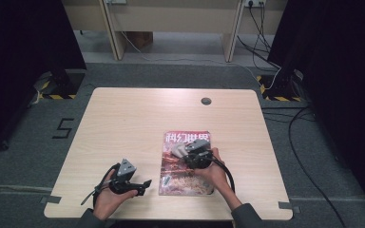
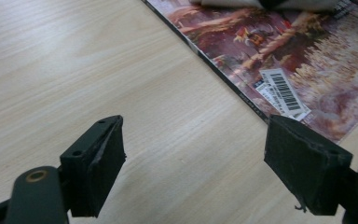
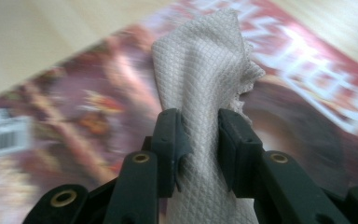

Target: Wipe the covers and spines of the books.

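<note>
A magazine (image 1: 185,164) with a red pictured cover lies flat on the wooden table, near the front middle. My right gripper (image 1: 190,153) hovers over it, shut on a grey quilted cloth (image 3: 205,84) that stands up between the jaws above the magazine cover (image 3: 74,121). The cloth (image 1: 178,151) also lies pale on the cover's upper part in the high view. My left gripper (image 1: 142,185) rests low at the magazine's left edge, open, with bare table between its jaws (image 2: 193,158). The magazine's barcode corner (image 2: 284,91) lies just beyond the right jaw.
The table (image 1: 123,123) has a round cable hole (image 1: 206,100) near its far edge. Cables run over the floor at the right. A wooden desk frame stands beyond the table.
</note>
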`<state>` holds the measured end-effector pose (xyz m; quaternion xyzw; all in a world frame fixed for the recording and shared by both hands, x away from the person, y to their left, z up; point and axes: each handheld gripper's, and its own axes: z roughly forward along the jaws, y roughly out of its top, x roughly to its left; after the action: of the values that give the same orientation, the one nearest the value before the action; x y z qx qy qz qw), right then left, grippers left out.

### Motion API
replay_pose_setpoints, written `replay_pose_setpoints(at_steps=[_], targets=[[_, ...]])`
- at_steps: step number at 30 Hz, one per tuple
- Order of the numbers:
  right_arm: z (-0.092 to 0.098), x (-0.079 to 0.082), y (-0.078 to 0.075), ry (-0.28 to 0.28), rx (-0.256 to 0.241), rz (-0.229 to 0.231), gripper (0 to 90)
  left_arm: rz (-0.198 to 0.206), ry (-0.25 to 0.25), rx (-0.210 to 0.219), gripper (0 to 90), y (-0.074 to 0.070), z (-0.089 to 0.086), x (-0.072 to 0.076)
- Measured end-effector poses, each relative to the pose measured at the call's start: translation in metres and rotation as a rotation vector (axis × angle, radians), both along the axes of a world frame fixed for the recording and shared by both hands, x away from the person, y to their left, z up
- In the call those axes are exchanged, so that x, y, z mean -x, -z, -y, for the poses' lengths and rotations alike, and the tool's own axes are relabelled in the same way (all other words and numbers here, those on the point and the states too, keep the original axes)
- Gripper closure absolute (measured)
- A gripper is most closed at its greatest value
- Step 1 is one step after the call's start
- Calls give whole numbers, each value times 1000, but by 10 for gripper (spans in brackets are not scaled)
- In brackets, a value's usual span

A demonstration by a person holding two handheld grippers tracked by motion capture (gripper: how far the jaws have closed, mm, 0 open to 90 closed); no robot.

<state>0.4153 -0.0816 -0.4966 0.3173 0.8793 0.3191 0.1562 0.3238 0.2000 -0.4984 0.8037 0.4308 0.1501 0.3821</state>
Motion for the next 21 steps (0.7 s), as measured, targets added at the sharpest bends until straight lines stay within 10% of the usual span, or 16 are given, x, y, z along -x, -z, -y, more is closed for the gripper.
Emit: replay_pose_setpoints(at_steps=[7, 15, 21], targets=[[-32, 20, -1, -144, 7, -16, 684, 8, -47, -2, 195, -2, -9, -3], [-34, 13, -13, -117, -62, 7, 692, 8, -64, -3, 196, -2, -15, -5], [-39, 7, -2, -136, -19, -5, 742, 3, -57, -8, 196, -1, -14, -4]])
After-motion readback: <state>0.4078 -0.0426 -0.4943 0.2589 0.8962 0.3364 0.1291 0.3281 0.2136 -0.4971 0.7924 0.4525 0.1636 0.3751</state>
